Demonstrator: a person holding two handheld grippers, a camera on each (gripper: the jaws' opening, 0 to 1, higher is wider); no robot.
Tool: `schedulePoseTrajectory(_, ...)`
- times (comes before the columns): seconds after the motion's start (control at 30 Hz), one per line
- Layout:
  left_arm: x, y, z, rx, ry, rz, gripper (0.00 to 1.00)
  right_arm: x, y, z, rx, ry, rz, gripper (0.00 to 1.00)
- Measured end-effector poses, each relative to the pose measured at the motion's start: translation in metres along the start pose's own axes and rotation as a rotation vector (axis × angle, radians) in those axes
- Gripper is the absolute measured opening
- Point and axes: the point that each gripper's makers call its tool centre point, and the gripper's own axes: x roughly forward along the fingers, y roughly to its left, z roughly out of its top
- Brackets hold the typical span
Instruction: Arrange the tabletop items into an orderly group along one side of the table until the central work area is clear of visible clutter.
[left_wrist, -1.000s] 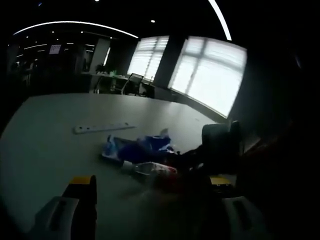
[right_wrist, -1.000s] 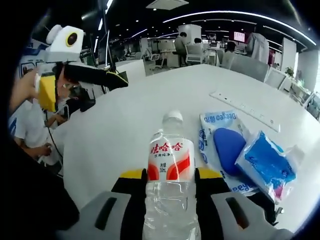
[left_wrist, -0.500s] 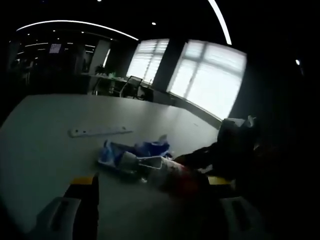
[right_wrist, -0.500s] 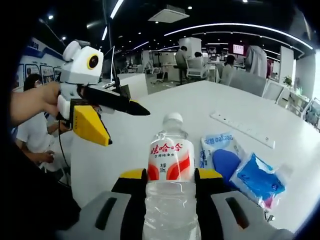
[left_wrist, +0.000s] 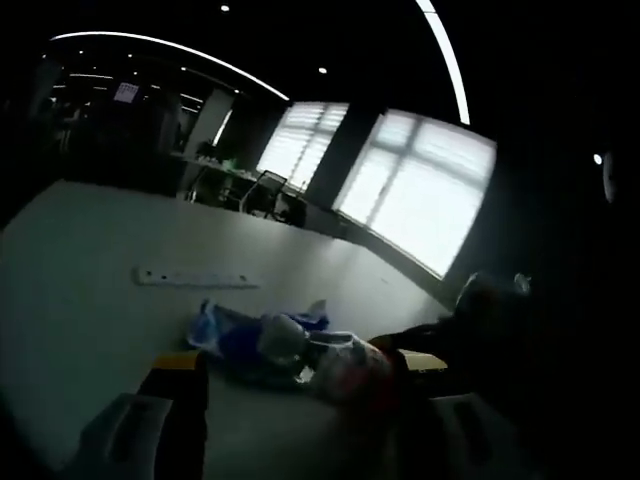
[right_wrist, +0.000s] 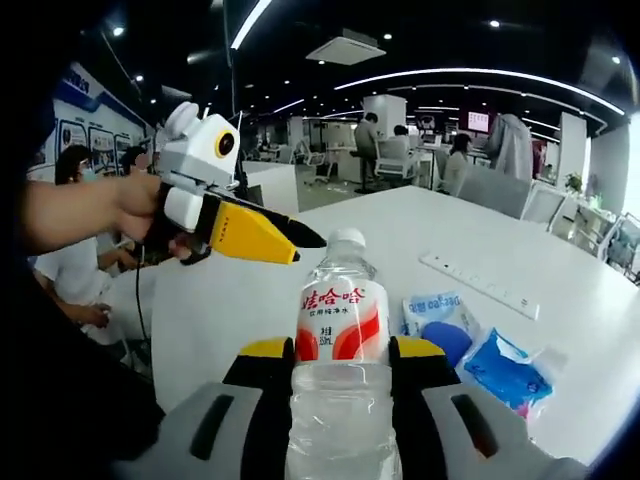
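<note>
Right gripper clamped on a clear water bottle: white cap, red/white label, held above the white table. Left gripper at 10 o'clock of the cap, yellow jaws close together; can't tell if fully closed. Blue packets on the table at 3 o'clock, white power strip beyond them.

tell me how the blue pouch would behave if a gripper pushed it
The blue pouch looks like soft crinkled plastic, so it would likely buckle rather than slide cleanly. It lies flat, so rolling seems unlikely. It overlaps the white packet, which might drag along.
</note>
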Motion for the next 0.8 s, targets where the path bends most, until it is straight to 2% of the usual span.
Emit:
schedulePoseTrajectory(0.2, 0.002, -0.002, 0.002, -0.055, -0.009, -0.011, 0.64, -0.005, 0.007, 0.011, -0.005, -0.034, 0.005, 0.31)
schedulePoseTrajectory(0.4, 0.002, -0.007, 0.014, -0.160, -0.068, -0.045, 0.54, -0.009, 0.013, 0.021, -0.006, -0.063, 0.014, 0.31)
schedulePoseTrajectory(0.8, 0.002, -0.006, 0.026, -0.293, -0.117, -0.059, 0.39, -0.013, 0.015, 0.032, -0.009, -0.098, 0.017, 0.31)
